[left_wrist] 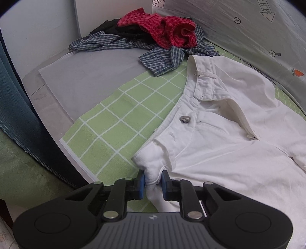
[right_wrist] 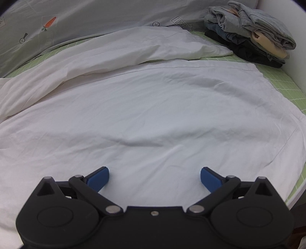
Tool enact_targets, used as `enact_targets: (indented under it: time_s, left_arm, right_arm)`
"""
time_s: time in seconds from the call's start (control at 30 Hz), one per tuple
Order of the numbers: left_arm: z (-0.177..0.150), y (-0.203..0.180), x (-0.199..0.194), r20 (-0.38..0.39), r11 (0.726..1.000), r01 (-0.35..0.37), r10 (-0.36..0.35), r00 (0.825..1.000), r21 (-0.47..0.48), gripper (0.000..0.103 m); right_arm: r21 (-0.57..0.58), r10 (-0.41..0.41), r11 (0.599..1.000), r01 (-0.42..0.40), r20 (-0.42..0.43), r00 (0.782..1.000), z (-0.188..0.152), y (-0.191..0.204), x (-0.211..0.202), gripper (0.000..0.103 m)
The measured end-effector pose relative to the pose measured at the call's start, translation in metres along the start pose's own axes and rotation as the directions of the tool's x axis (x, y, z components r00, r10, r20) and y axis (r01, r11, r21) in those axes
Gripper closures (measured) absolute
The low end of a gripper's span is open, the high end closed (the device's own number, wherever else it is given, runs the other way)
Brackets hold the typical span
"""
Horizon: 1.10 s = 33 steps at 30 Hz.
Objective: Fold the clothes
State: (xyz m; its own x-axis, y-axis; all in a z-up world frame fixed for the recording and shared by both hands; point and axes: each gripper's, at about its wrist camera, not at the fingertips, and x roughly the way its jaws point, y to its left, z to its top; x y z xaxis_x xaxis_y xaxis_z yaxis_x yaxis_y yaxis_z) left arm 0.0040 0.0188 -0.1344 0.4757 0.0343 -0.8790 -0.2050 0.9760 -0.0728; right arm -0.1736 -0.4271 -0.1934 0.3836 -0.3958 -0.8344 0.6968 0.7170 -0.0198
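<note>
White trousers [left_wrist: 229, 134] lie spread on a green checked sheet [left_wrist: 118, 122], waistband open with a metal button [left_wrist: 185, 118] showing. My left gripper [left_wrist: 153, 182] is shut on the near corner of the waistband, blue pads pinching the white cloth. In the right wrist view the trouser legs [right_wrist: 153, 107] stretch flat away from me, the far leg [right_wrist: 133, 47] lying wrinkled behind the near one. My right gripper [right_wrist: 154, 179] is open and empty, its fingers wide apart just above the near leg.
A heap of unfolded clothes lies at the back left: a red knit [left_wrist: 168, 28], a plaid shirt [left_wrist: 133, 49] and a black garment [left_wrist: 114, 28]. A stack of folded clothes [right_wrist: 248, 32] sits at the back right. A grey printed cover [right_wrist: 95, 17] runs along the far side.
</note>
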Motion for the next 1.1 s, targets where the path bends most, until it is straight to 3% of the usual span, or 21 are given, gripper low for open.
enact_targets:
  time_s: [0.13, 0.37, 0.47, 0.6, 0.8, 1.1]
  left_arm:
    - [-0.001, 0.024, 0.007, -0.037, 0.998, -0.026, 0.024, 0.999, -0.054, 0.081]
    - [0.019, 0.035, -0.014, -0.01, 0.993, 0.088, -0.088, 0.996, -0.075, 0.073]
    - [0.036, 0.037, -0.025, 0.031, 0.99, 0.089, -0.086, 0.996, -0.108, 0.072]
    - [0.06, 0.036, -0.033, 0.103, 0.991, 0.081, -0.07, 0.992, -0.107, 0.062]
    - [0.089, -0.003, -0.011, 0.103, 0.993, 0.12, -0.117, 0.988, -0.02, 0.06]
    - [0.131, -0.103, 0.045, 0.053, 0.96, 0.259, -0.266, 0.963, 0.106, 0.06]
  right_arm:
    - [-0.014, 0.015, 1.0, -0.015, -0.001, 1.0, 0.0, 0.002, -0.001, 0.0]
    - [-0.032, -0.007, 0.999, 0.007, 0.006, 1.0, 0.007, -0.001, 0.0, 0.0]
    - [-0.031, -0.027, 0.999, 0.028, 0.013, 1.0, 0.013, -0.002, 0.002, 0.0]
    - [-0.037, -0.034, 0.999, 0.034, 0.019, 0.999, 0.022, 0.003, 0.007, 0.0]
    - [-0.055, -0.038, 0.998, 0.041, 0.052, 0.998, 0.05, 0.017, 0.02, 0.0]
    - [-0.131, -0.055, 0.987, 0.092, 0.265, 0.963, 0.131, 0.059, 0.024, 0.0]
